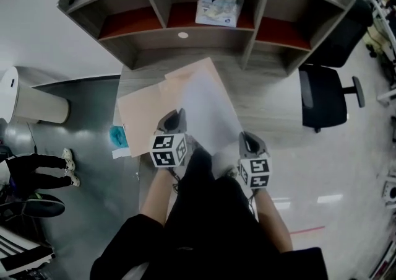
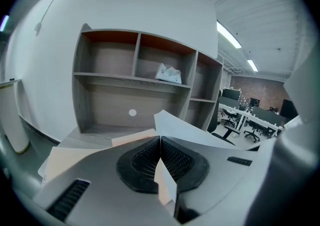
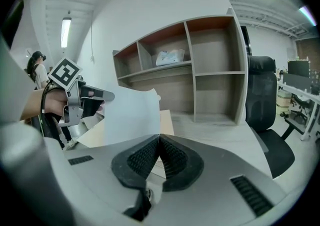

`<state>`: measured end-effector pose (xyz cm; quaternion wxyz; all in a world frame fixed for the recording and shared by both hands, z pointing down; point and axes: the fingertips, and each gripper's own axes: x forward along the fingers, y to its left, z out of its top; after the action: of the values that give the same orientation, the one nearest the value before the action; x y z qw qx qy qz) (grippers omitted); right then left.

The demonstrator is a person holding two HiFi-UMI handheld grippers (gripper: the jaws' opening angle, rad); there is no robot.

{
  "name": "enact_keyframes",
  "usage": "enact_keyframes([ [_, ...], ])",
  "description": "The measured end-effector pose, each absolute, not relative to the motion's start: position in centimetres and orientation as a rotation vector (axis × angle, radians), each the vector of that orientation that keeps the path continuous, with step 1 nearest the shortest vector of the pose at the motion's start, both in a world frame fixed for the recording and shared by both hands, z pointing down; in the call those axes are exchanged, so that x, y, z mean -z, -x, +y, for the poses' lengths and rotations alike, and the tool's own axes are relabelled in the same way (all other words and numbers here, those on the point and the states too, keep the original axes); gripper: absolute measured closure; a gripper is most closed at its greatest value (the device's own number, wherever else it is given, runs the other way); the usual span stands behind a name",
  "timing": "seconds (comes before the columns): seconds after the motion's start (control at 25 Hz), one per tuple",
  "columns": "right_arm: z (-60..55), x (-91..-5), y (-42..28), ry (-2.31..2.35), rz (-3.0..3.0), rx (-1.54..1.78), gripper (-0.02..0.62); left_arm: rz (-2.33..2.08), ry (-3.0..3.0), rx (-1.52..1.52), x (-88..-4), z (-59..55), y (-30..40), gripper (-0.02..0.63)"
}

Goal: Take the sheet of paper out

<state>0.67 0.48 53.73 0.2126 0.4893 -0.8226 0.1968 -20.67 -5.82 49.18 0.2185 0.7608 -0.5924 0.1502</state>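
Head view: left gripper (image 1: 175, 118) and right gripper (image 1: 249, 139) hold the sheet of paper (image 1: 207, 108) between them, over a beige folder (image 1: 139, 121).
The pinch itself is hard to make out there; each gripper view shows jaws closed on the sheet's edge, paper standing curved ahead.

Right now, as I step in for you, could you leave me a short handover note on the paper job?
Left gripper: jaws shut on a thin pale edge, by its tint the folder.
Right gripper: jaws shut on the near edge of the white sheet.
The folder lies open on the desk in front of the shelf unit; the sheet curves up over it between the two grippers.
Done: both grips taken, sheet raised.
Left: draw the sheet clear of the folder, probably toward you, and lay it on the bare desk.
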Motion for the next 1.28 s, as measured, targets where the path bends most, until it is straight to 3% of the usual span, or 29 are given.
enact_keyframes([
  [0.6,2.0,-51.1,-2.2,-1.388,-2.413,-0.447,0.578,-1.76,-2.154,-0.418,-43.9,-2.9,18.8,0.561],
  [1.28,1.2,-48.0,1.7,-1.328,-2.518,-0.42,0.58,-1.864,-2.153,-0.392,-40.6,-2.6,21.1,0.561],
])
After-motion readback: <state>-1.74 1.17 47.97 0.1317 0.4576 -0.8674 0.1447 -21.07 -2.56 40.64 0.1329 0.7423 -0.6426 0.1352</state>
